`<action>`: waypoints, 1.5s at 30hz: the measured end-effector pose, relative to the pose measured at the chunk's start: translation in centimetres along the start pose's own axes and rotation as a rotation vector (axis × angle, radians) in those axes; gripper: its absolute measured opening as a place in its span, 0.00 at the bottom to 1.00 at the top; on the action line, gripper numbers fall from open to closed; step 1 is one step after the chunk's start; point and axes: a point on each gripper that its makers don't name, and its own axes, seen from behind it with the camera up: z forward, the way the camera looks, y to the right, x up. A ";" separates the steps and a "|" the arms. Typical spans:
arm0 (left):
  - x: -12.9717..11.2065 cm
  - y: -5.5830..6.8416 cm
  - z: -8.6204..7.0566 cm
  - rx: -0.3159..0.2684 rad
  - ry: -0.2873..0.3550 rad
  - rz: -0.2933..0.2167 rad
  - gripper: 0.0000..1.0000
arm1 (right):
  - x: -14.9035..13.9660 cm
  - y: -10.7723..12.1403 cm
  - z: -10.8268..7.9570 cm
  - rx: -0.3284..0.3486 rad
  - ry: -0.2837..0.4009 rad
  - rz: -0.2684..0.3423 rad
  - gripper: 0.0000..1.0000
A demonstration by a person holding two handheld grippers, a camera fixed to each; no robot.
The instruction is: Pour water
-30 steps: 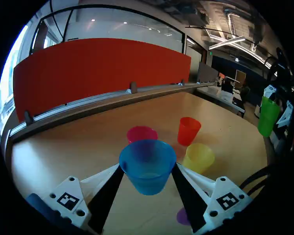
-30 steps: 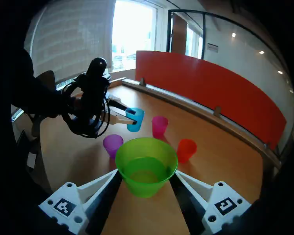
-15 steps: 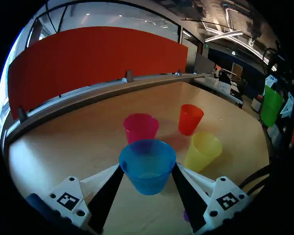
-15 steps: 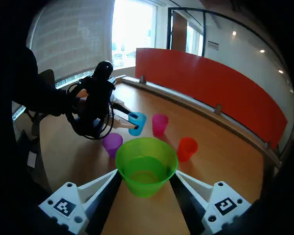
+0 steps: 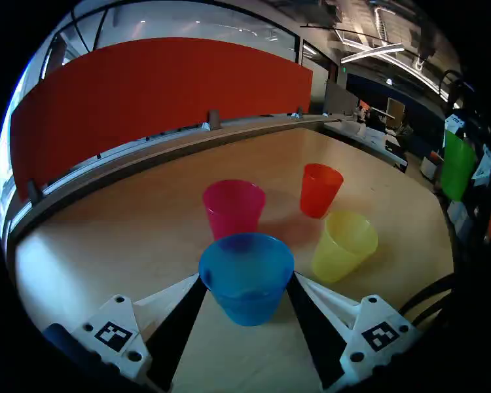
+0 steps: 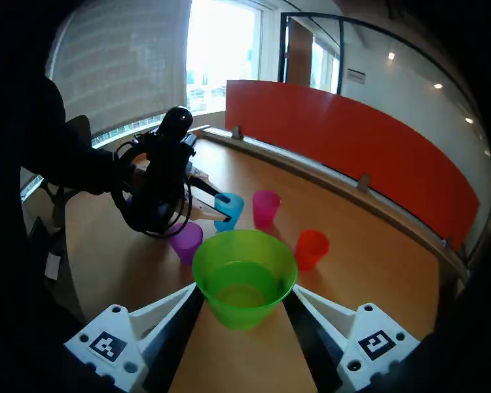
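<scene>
In the left gripper view my left gripper is shut on a blue cup, held upright just above the wooden table. Beyond it stand a pink cup, an orange cup and a yellow cup. In the right gripper view my right gripper is shut on a green cup with water in it. The same view shows the left gripper farther off with the blue cup, a purple cup, the pink cup and the orange cup.
A red partition with a rail runs along the table's far edge. A person's dark sleeve holds the left gripper. Windows lie behind. The green cup appears at the far right of the left gripper view.
The left gripper has lowered with the blue cup and drawn closer to the pink, orange and yellow cups. The right gripper and green cup have stayed almost still.
</scene>
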 end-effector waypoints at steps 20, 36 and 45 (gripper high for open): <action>-0.3 -0.2 -0.1 0.037 -0.008 -0.012 0.87 | -0.5 0.2 -0.5 0.000 -0.003 -0.003 0.85; -1.1 0.1 -0.8 0.055 -0.046 -0.009 0.87 | -0.7 0.5 -0.8 0.004 -0.001 -0.011 0.86; -1.0 0.5 -1.2 0.047 -0.069 -0.015 0.89 | -0.8 0.4 -0.9 0.006 0.001 -0.014 0.85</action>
